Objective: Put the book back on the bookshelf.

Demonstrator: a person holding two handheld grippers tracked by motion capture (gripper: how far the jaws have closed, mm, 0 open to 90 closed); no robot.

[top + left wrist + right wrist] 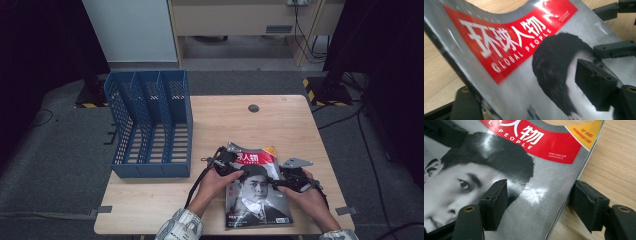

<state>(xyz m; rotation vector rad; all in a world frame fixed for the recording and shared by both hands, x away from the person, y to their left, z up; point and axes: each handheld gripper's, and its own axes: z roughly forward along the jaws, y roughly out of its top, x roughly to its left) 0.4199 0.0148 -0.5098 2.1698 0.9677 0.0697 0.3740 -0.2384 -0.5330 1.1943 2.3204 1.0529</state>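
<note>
Glossy and grey, the magazine (257,192) lies on the near right part of the wooden table (280,125), its red "GLOBAL PEOPLE" title band at the far end and a black-and-white portrait below it. Its far edge curls up off the wood, as the left gripper view shows. A yellow corner flash sits at the far right corner of the cover.

At the magazine's left edge the left gripper (234,167) straddles the page: in the left gripper view one jaw lies on top of the cover and the other sits under the lifted edge, with the cover between them. Whether the pads press on it I cannot tell.

On the right edge the right gripper (280,182) straddles the magazine too. In the right gripper view one jaw rests over the portrait, while the other stands just off the page edge above the table, so the jaws are apart and not clamped.

Standing on the table's far left is a blue file rack (150,125), well apart from the magazine.
</note>
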